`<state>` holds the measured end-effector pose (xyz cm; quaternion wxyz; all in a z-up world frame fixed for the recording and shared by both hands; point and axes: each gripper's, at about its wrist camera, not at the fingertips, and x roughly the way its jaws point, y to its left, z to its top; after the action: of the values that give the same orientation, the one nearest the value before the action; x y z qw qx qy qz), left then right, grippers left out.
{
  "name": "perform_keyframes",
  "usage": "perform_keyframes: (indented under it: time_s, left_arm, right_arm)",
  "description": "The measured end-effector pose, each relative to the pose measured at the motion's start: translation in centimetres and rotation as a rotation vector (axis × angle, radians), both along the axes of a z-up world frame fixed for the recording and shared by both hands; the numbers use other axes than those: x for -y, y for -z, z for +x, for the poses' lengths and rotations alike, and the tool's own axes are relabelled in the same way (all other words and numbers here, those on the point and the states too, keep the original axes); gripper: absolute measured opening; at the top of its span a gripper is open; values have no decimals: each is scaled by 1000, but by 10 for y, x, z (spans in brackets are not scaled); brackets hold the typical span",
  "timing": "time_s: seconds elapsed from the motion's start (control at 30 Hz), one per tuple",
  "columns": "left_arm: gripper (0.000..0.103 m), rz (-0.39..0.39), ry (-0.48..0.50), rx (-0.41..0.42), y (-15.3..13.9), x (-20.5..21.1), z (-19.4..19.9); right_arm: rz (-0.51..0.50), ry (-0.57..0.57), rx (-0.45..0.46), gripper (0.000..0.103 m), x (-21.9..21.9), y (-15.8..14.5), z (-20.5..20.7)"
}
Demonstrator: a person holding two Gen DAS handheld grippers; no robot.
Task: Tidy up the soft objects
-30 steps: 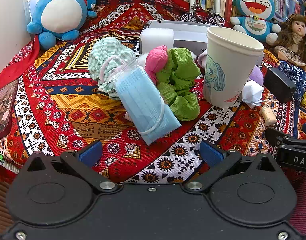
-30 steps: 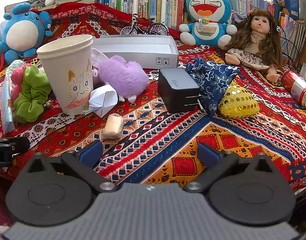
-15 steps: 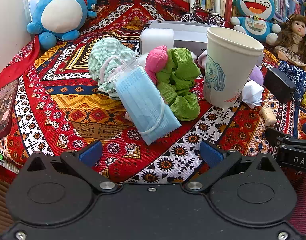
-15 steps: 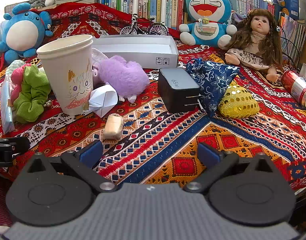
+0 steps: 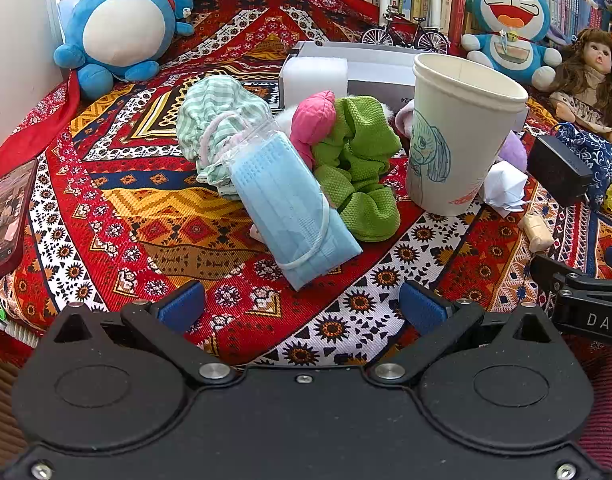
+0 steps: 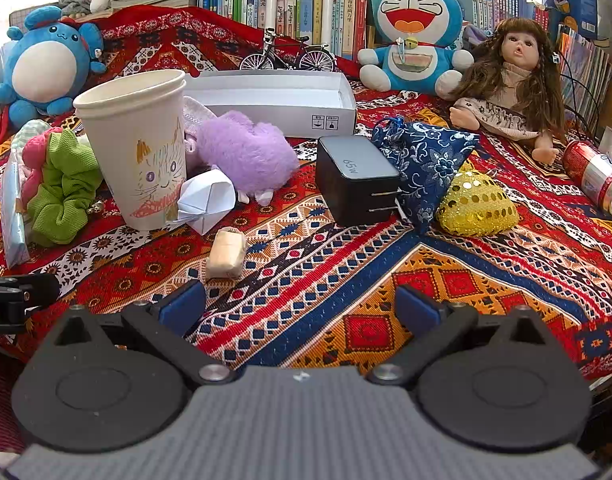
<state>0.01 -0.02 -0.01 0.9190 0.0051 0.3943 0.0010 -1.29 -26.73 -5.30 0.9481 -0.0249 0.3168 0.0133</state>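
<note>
1. Left wrist view: the left gripper (image 5: 302, 304) hangs low at the near edge of the patterned cloth (image 5: 210, 240), its blue pads spread wide with nothing between them. Straight ahead and a little up the cloth lies the bagged blue face mask (image 5: 290, 212), its long axis running from far-left to near-right, so its near corner points toward the gap between the fingers. This gripper looks the nearer one to the soft pile.

2. Same view, around the mask: the green-checked cloth bundle (image 5: 216, 120) touches its far end, and the green scrunchie (image 5: 357, 172) with the pink soft piece (image 5: 313, 120) presses against its right side. The paper cup (image 5: 457, 136) stands upright just beside the scrunchie; I judge it the main thing to avoid knocking. A phone (image 5: 6, 216) lies well apart at the left edge. The white box (image 5: 369, 68) sits behind the pile, seemingly the likely place for soft things.

3. Right wrist view: the right gripper (image 6: 300, 306) is also spread and empty, above bare cloth. The purple fluffy toy (image 6: 242, 152) lies ahead and to the left, resting against the cup on its left side. A folded white paper (image 6: 206, 200) and a small wrapped beige block (image 6: 226, 254) lie between gripper and toy; the black charger (image 6: 353, 180) stands just right of that line.
</note>
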Motion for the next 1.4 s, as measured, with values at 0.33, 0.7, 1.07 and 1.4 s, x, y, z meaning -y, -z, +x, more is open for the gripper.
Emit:
perform_keyframes:
  time_s: [0.33,0.7,1.07,1.4]
  left_arm:
    - [103,0,0,0,0,0,0]
    - [103,0,0,1,0,0,0]
    - [103,-2,28,25,2,-8,0]
    - [103,-5,38,71,5,-9,-8]
  right_arm:
    - [1,0,3,103,0,0,-1]
    - [3,0,6,103,2,0,-2]
    - [11,-25,17,103,4,2,-1]
    - [9,-30,48,103,4,4,-3]
